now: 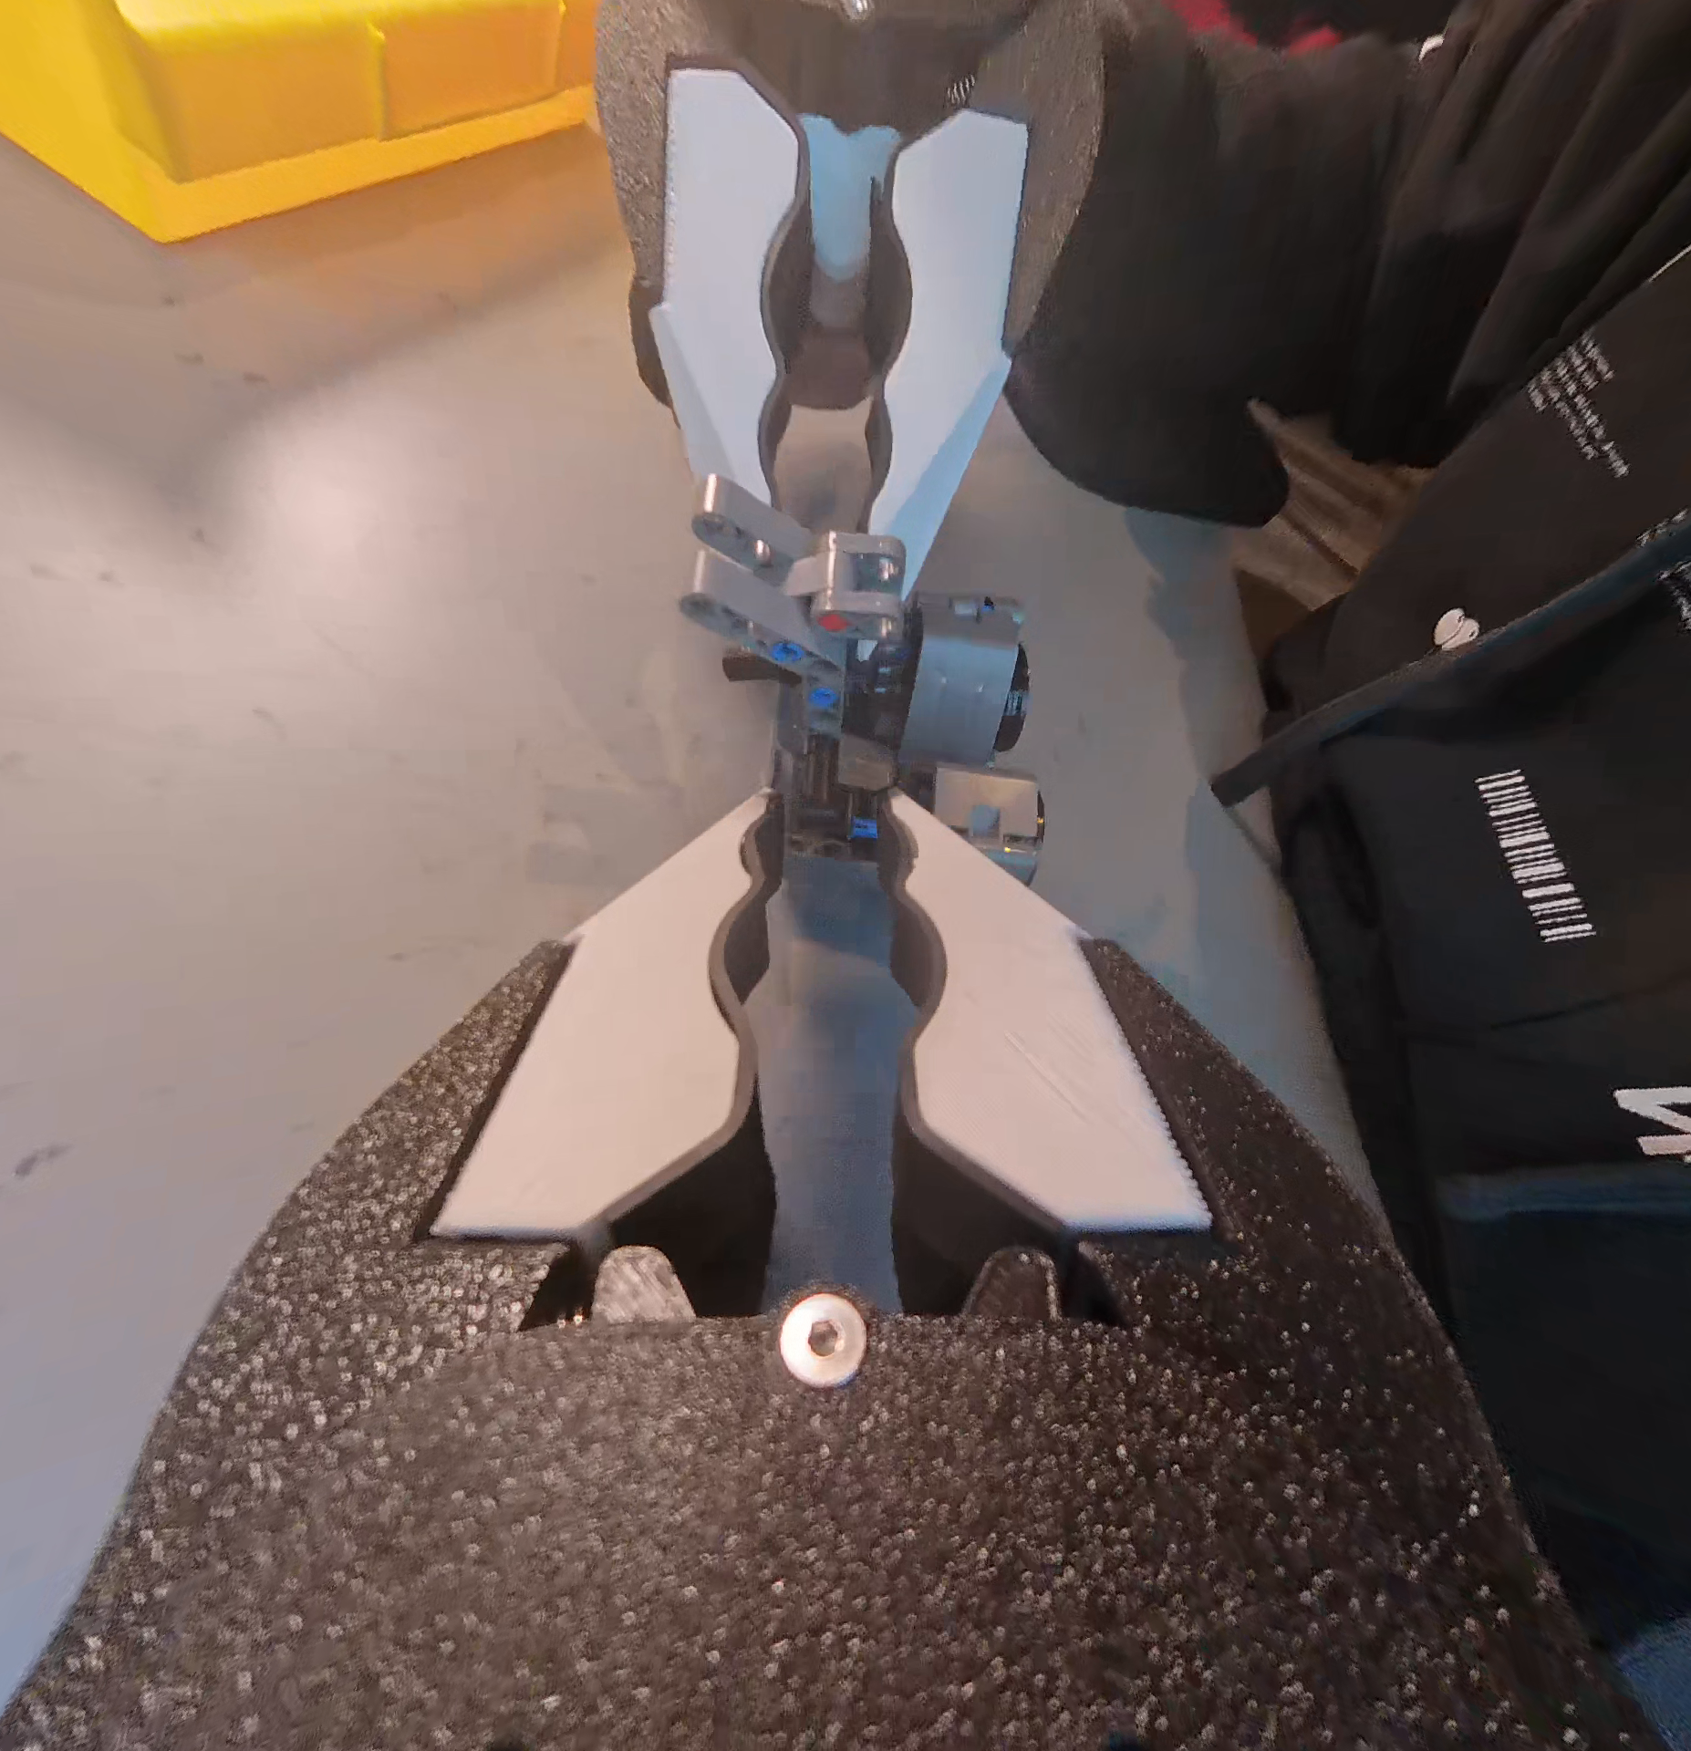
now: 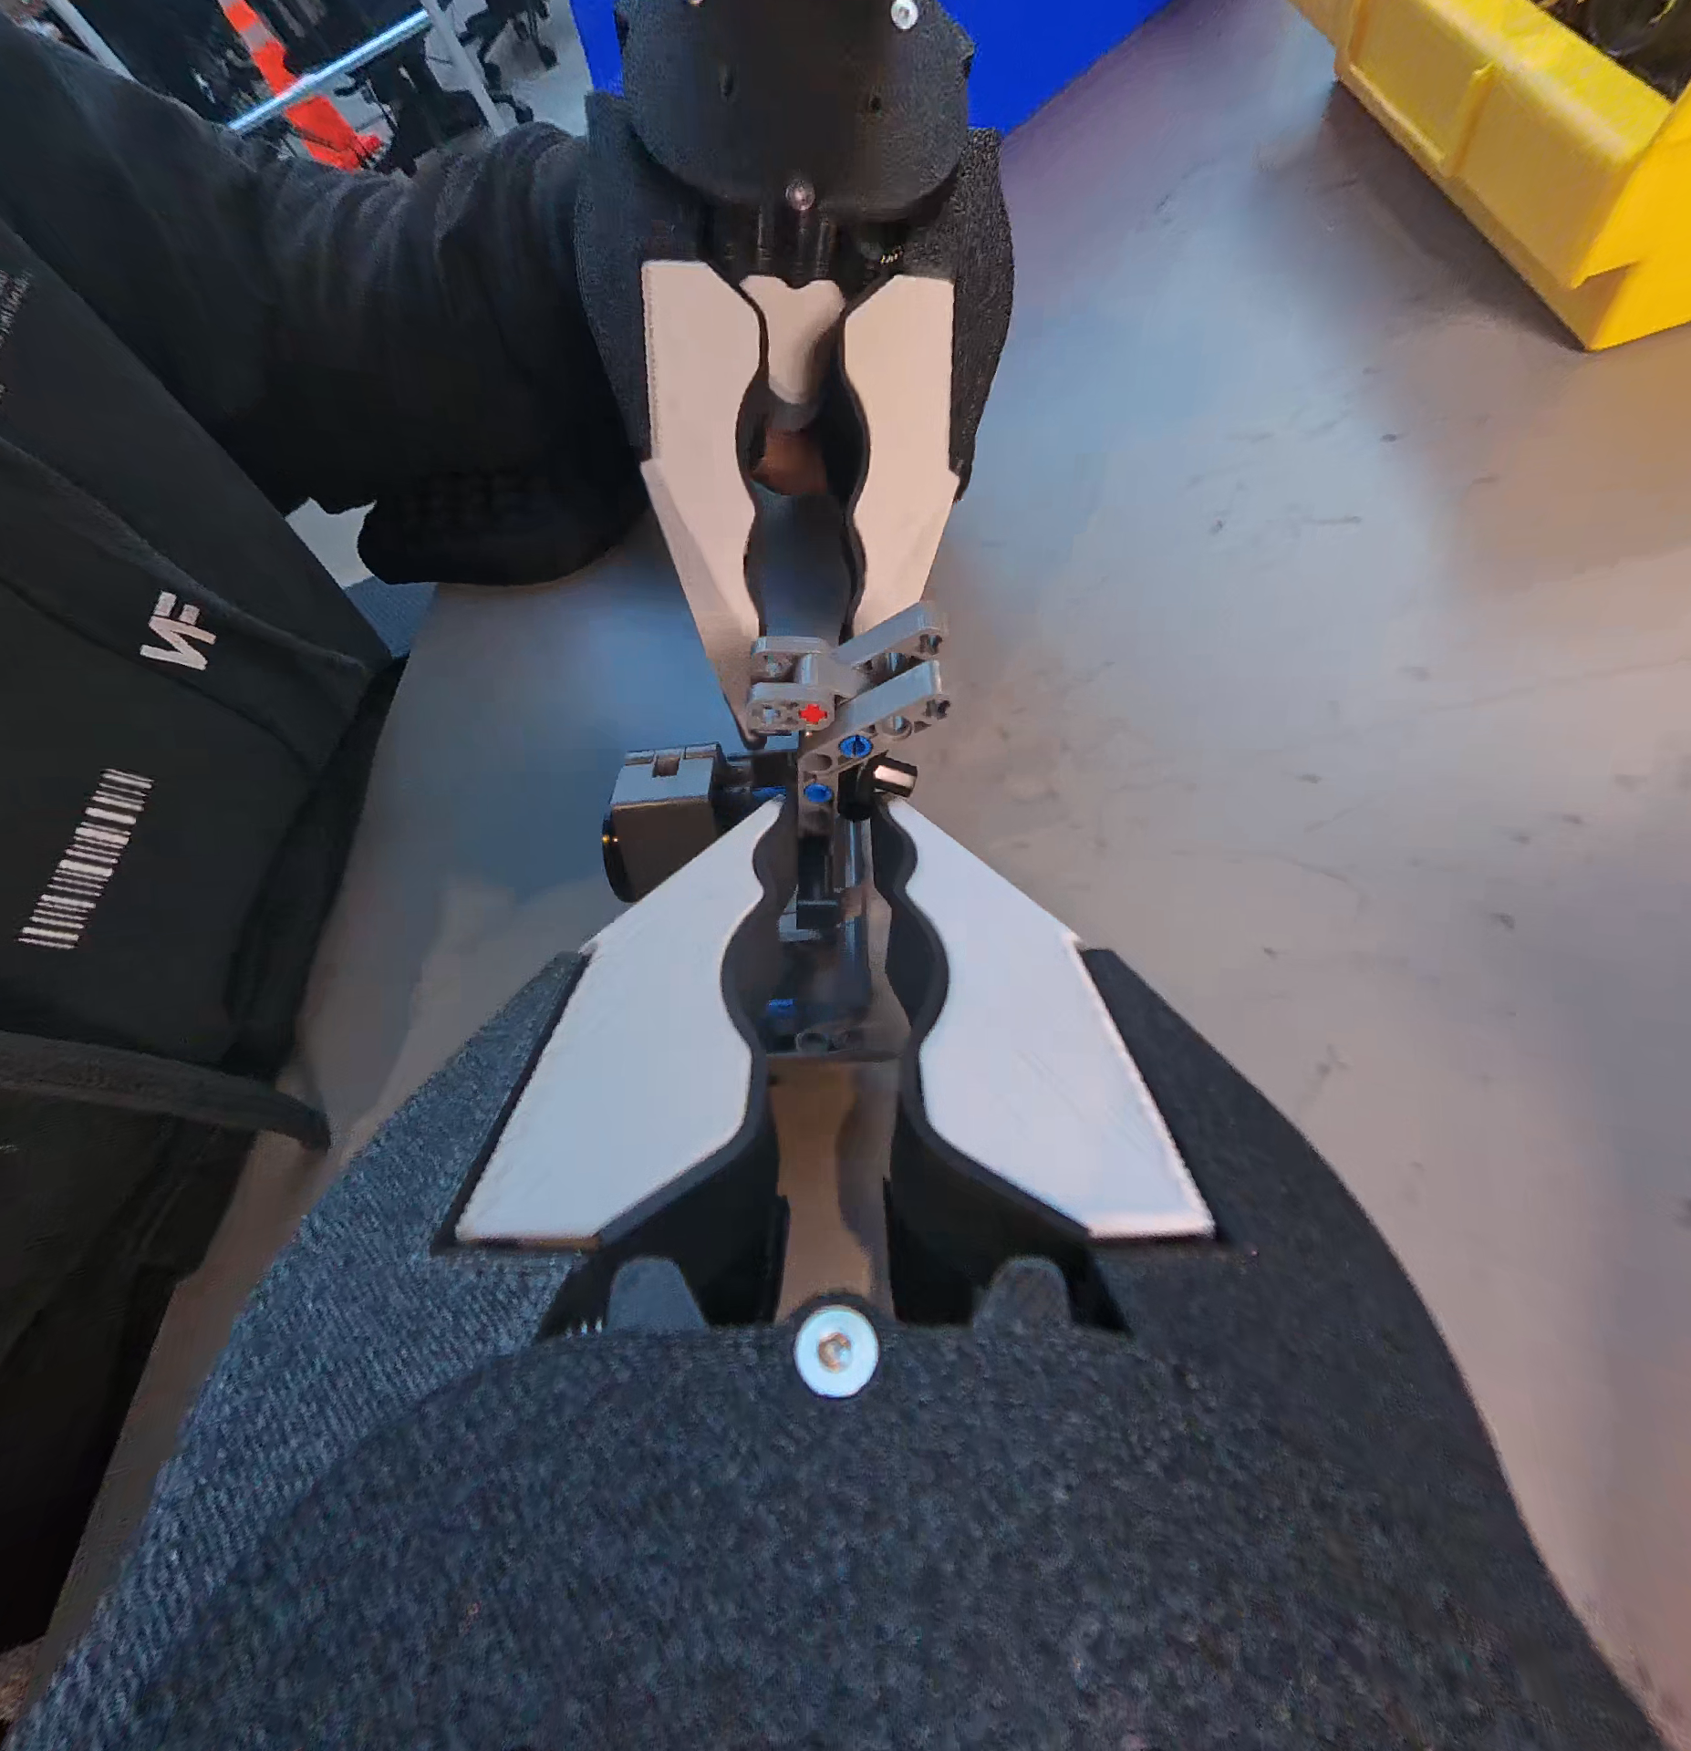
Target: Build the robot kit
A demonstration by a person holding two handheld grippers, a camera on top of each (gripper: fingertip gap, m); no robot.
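The pale grey tabletop (image 2: 1297,758) spreads beneath both sets of fingers, and a yellow plastic bin (image 2: 1533,161) stands on it well beyond and to the right of the right gripper's fingers; a person's black sleeve (image 2: 283,313) and black printed garment (image 1: 1486,900) lie off to the left of those fingers and to the right of the left gripper's. The two tools meet nose to nose along one line. The left gripper (image 1: 827,805) has its white, wavy-edged fingers (image 1: 633,1023) drawn close and clamped on the near end of a small grey-and-black building-brick assembly with blue pins (image 1: 842,701), which runs straight ahead from the fingertips, its long axis in line with the fingers. A grey block-shaped motor unit (image 1: 960,682) belonging to the assembly juts out to the right of the left fingertips. The right gripper (image 2: 827,815) also has its fingers (image 2: 1012,1042) closed on the assembly from the opposite end, the black spine of it reaching well back between them. In the left wrist view the tips of the right gripper reach the far end, beside a light grey perforated angled beam (image 1: 747,578) that forks to the left. A small grey connector link with a red axle end (image 2: 792,696) sits right at the far fingertips in the right wrist view; whether they touch it I cannot tell.
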